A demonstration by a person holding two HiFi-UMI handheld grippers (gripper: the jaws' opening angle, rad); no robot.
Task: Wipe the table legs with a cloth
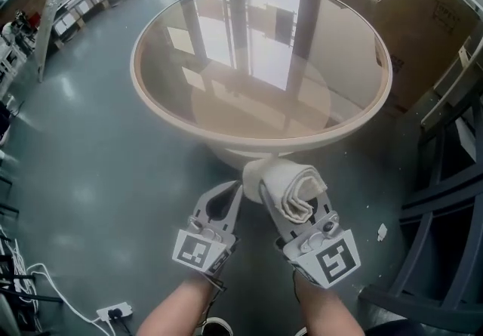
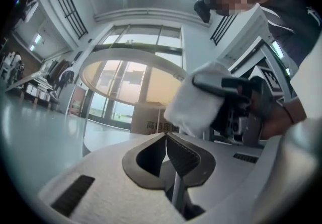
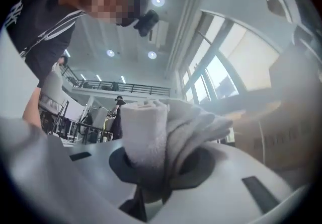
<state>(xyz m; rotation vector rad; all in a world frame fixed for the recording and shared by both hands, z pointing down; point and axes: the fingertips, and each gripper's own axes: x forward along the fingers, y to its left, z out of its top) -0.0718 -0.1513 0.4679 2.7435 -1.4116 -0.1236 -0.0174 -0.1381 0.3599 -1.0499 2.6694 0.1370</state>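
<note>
A round glass-topped table [image 1: 155, 97] with a cream rim stands in front of me, and its cream pedestal [image 1: 226, 155] shows just under the near rim. A rolled white cloth [image 1: 279, 172] is held in my right gripper [image 1: 293, 191], which is shut on it just below the table's near edge. In the right gripper view the cloth [image 3: 151, 127] bulges up out of the gripper [image 3: 158, 165]. My left gripper [image 1: 238, 189] hangs beside it on the left, shut and empty. The left gripper view shows its jaws [image 2: 166, 140] closed, with the cloth [image 2: 196, 99] just beyond them.
Big cardboard boxes [image 1: 423, 17] stand behind the table at the right. A dark metal frame [image 1: 445, 198] fills the right side. A power strip [image 1: 113, 313] with white cables lies on the grey floor at the lower left. Shelving [image 1: 68, 2] lines the far left.
</note>
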